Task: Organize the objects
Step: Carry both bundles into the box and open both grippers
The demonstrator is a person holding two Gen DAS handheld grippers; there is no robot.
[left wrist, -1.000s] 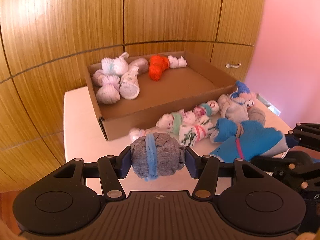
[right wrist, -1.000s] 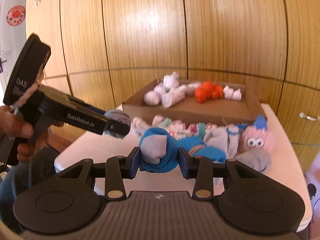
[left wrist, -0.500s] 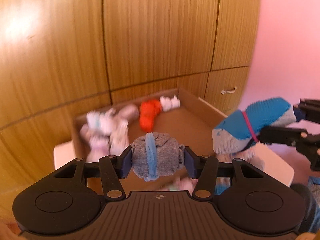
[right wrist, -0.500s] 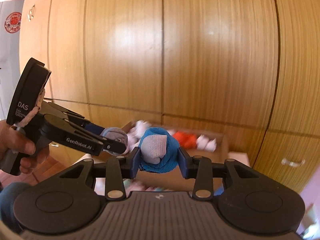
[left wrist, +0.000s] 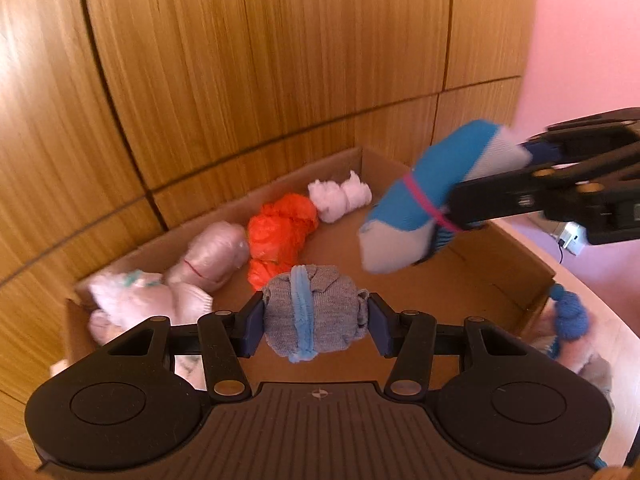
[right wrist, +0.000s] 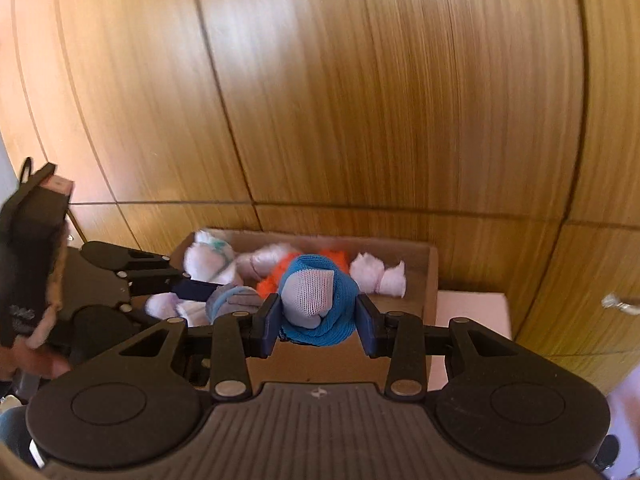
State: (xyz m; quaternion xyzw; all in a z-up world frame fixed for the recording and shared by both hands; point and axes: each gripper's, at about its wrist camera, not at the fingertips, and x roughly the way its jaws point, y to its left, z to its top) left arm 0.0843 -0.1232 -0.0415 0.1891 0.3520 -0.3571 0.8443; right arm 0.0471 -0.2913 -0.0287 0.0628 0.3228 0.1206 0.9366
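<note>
Lowest in the left wrist view, the left tool (left wrist: 316, 322) is clamped on a grey sock ball (left wrist: 314, 314) wrapped with a light blue band, its pads pressing both sides. Just beyond it lies the brown floor of the cardboard box (left wrist: 472, 280), over which the bundle hangs. At the right of the frame the right tool (left wrist: 516, 152) reaches in, closed on a blue and white sock bundle (left wrist: 424, 196) tied with a pink band, held above the box. In the right wrist view that same bundle (right wrist: 318, 300) sits squeezed between the dark pads at centre. Further back, along the box's far wall, lie pale pink sock balls (left wrist: 208, 256), an orange sock bundle (left wrist: 280, 232) and a white sock pair (left wrist: 340, 198). A blue sock (left wrist: 570, 316) lies on the table (left wrist: 592, 280) at right edge, outside the box. Wooden cabinet doors (left wrist: 280, 60) fill the upper frame
</note>
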